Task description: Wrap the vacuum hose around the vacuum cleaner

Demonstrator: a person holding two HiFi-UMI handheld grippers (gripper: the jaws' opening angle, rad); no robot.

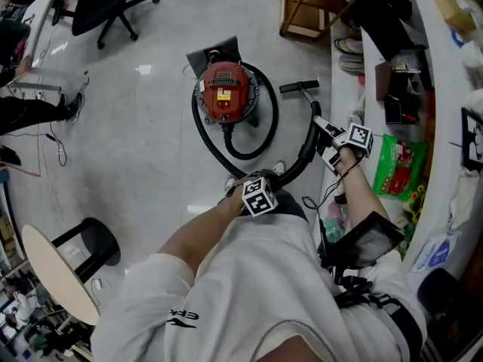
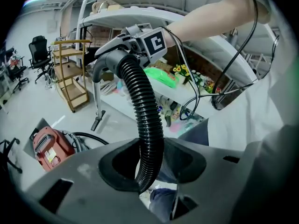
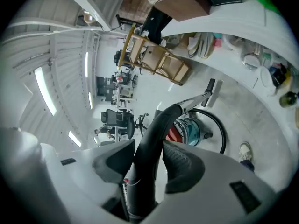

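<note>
Currently left tool [image 2: 149, 164] is closed on the ribbed hose [image 2: 145, 111], and right tool [image 3: 149, 164] is clamped on the curved hose end [image 3: 156, 125]. Both are up off the floor [image 1: 151, 149]. Vacuum cleaner [image 1: 224, 93] sits on the floor, hose looped partly round it.

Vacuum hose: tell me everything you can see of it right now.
The vacuum hose is black, ribbed and flexible, plastic by its look. From the red vacuum cleaner on the floor it curves loosely around the body, then rises toward the person. The left tongs grip a ribbed stretch; the right tongs grip its smooth curved end piece, which joins a metal wand.
</note>
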